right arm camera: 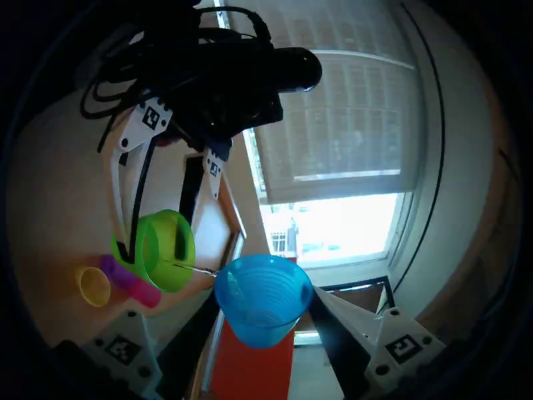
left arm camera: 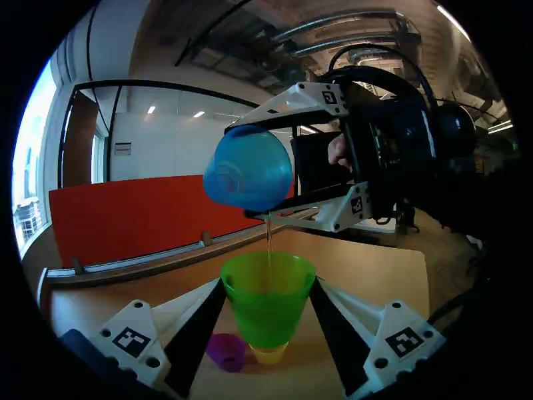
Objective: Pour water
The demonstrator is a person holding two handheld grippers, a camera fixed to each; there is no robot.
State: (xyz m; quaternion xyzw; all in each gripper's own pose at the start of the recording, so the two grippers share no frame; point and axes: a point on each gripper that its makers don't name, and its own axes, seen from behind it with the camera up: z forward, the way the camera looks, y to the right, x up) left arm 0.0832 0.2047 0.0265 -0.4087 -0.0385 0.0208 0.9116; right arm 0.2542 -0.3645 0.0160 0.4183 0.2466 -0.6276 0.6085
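Left gripper view showed the left hand-held gripper [left arm camera: 268, 290] closed on a green cup [left arm camera: 266, 313], one finger pressed to each side of it, low in the centre of the frame. The cup sat upright with its mouth open to the top. Above it, in the middle of the frame, the right hand-held gripper [left arm camera: 256, 170] clamped a blue cup [left arm camera: 248, 168] between its two fingers and held it tipped over, mouth down. A thin stream of liquid [left arm camera: 269, 240] fell from the blue cup's lower rim into the green cup. A hand [left arm camera: 338, 150] showed behind that gripper's body at the upper right. At the bottom of the frame a purple cup [left arm camera: 226, 351] and a yellow cup [left arm camera: 270, 353] stood just beside each other on the wooden bench [left arm camera: 373, 267], partly hidden by the green cup. A red panel [left arm camera: 133, 213] ran along the far edge of the bench at the left.

Right gripper view had the blue cup at bottom centre, between its own fingers. The green cup was at the lower left, and a bright window [right arm camera: 333, 227] at the centre right
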